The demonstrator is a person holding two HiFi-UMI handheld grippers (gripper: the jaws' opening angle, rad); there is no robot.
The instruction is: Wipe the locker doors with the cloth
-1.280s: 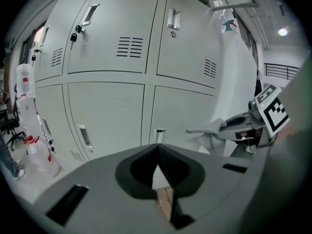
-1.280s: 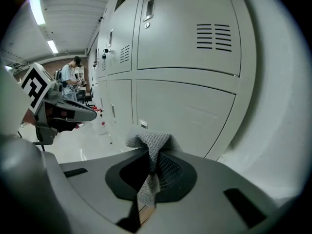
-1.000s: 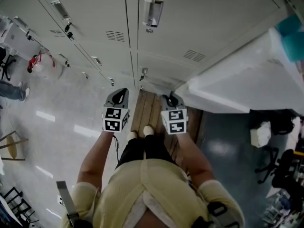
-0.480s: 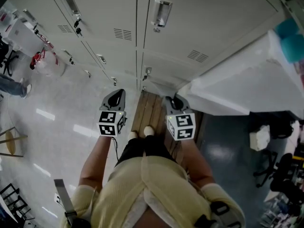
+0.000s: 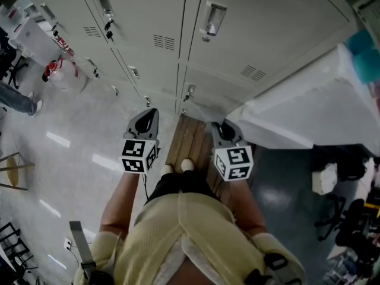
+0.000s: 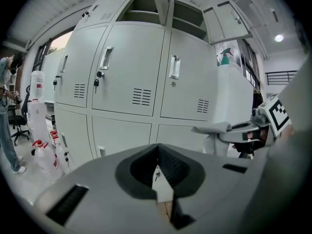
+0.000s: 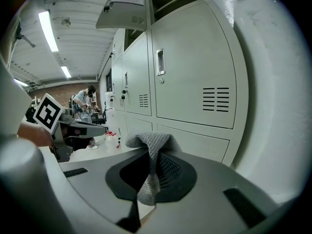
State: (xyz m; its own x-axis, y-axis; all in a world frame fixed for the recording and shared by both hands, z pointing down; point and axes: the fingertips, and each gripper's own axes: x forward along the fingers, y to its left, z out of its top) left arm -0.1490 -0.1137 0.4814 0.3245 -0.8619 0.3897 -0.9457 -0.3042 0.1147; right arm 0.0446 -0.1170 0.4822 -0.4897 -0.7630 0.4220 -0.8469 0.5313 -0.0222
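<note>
Grey metal locker doors (image 5: 261,34) with recessed handles (image 5: 214,19) fill the top of the head view. My left gripper (image 5: 146,119) points at them from the left, level with the lower doors and apart from them. Its jaws are shut with nothing between them (image 6: 157,149). My right gripper (image 5: 222,128) is beside it, shut on a grey knitted cloth (image 7: 152,152) that bunches over the jaws and hangs down between them. The left gripper view shows that cloth (image 6: 212,128) held short of the doors (image 6: 185,82). In the right gripper view the nearest door (image 7: 195,72) stands close ahead.
A large white plastic-covered bulk (image 5: 309,105) presses against the lockers on the right. I stand on wooden planks (image 5: 189,141). Bottles with red caps (image 5: 56,76) sit by the lockers at left, near a person's leg (image 5: 18,103). Upper locker doors hang open (image 6: 226,21).
The view has tilted, so the lockers sit lower and further right in the frame. My right gripper has drifted a little right and down, its marker cube turning; the left has barely moved.
</note>
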